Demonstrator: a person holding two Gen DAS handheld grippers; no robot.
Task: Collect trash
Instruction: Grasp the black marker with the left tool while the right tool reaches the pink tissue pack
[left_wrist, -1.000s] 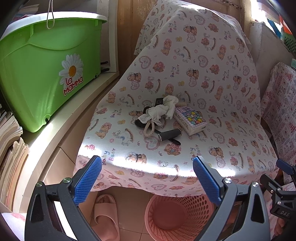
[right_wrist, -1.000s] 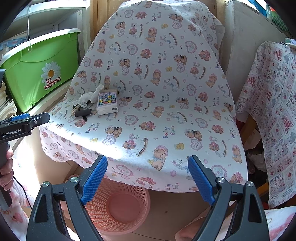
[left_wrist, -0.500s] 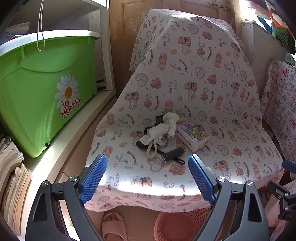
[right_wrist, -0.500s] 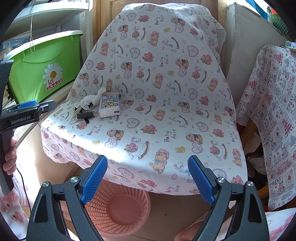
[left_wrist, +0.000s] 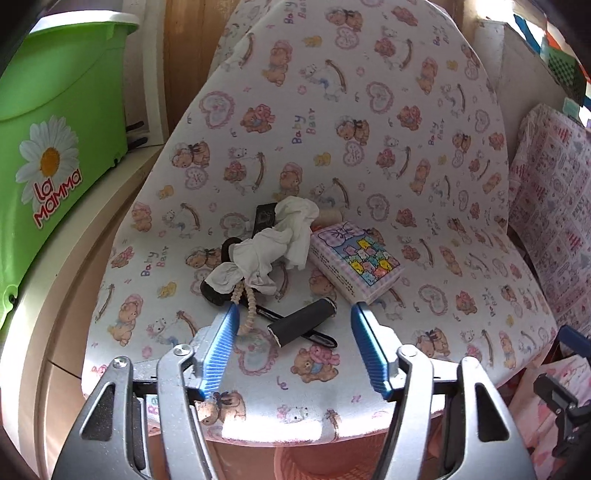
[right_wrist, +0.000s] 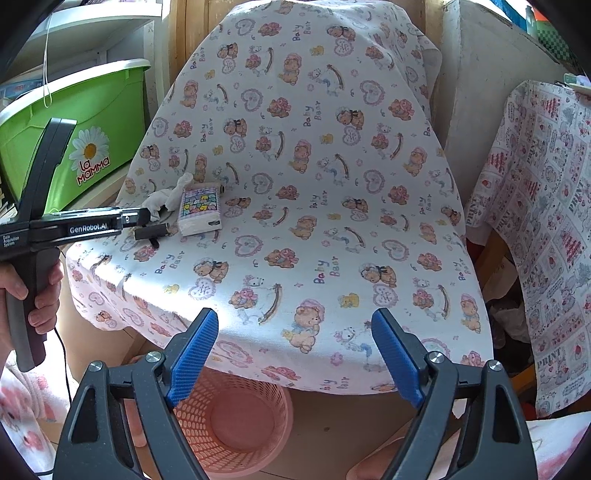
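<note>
On the bear-print chair cover (left_wrist: 406, 206) lies a small heap: a crumpled white tissue (left_wrist: 273, 247), a pastel tissue packet (left_wrist: 354, 262), a string of beads (left_wrist: 247, 306), a black cylinder (left_wrist: 303, 321) and a thin black pen under it. My left gripper (left_wrist: 294, 310) hangs low over the seat with its jaws closing. The cylinder lies between the blue pads (left_wrist: 221, 347), which are clear of it. My right gripper (right_wrist: 293, 321) stands open and empty over the seat's front edge. The heap (right_wrist: 177, 206) is far to its left.
A pink mesh basket (right_wrist: 236, 421) stands on the floor under the seat's front edge. A green La Mamma bin (left_wrist: 55, 147) sits on the shelf at the left. Another cloth-covered chair (right_wrist: 535, 221) is at the right. A hand (right_wrist: 40, 288) holds the left tool's handle.
My left gripper has come forward and down to the heap, and its jaws have narrowed around the black cylinder. The right gripper has stayed put.
</note>
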